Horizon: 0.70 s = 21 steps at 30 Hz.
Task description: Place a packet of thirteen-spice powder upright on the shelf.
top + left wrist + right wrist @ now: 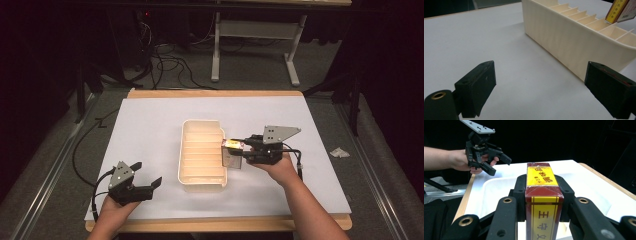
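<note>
High view: slotted tray [186,150], box [233,155] at rim

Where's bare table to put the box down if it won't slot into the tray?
Widest free sheet lies left of the slotted tray, up to the open left gripper. Another strip runs behind the tray. The tray's right rim is crowded: the right gripper holds the box there.

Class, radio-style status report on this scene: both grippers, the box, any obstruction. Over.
Right gripper shut on red-and-yellow box, at cream slotted tray right rim. Left gripper open, empty, near the tray's left side. Nothing in the way.
</note>
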Available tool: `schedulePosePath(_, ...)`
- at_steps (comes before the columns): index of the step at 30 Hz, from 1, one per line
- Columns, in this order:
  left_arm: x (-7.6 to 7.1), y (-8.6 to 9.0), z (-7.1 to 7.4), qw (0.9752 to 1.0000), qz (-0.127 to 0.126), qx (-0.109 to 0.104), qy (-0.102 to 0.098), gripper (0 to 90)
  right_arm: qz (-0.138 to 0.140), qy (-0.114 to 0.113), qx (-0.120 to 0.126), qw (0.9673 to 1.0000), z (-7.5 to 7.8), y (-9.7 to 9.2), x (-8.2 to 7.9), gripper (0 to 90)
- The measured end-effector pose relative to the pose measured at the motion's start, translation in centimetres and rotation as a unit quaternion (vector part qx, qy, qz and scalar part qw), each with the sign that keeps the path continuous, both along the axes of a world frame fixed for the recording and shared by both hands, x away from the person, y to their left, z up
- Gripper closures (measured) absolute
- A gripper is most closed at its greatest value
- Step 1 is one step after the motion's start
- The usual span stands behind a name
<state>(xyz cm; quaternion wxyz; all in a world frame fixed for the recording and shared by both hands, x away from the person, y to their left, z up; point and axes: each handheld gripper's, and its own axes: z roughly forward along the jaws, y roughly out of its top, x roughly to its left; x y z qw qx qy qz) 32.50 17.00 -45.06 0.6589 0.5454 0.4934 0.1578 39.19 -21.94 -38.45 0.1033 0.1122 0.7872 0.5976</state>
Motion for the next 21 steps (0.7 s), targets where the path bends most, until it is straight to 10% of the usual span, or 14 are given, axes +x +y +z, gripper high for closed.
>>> schedulePosePath(21, 0.00, 0.07, 0.02, 1.0000, 0.000, 0.001, 0.000, 10.6, 0.007, 0.007, 0.009, 0.9999, -0.18, 0.43, -0.09, 69.4)
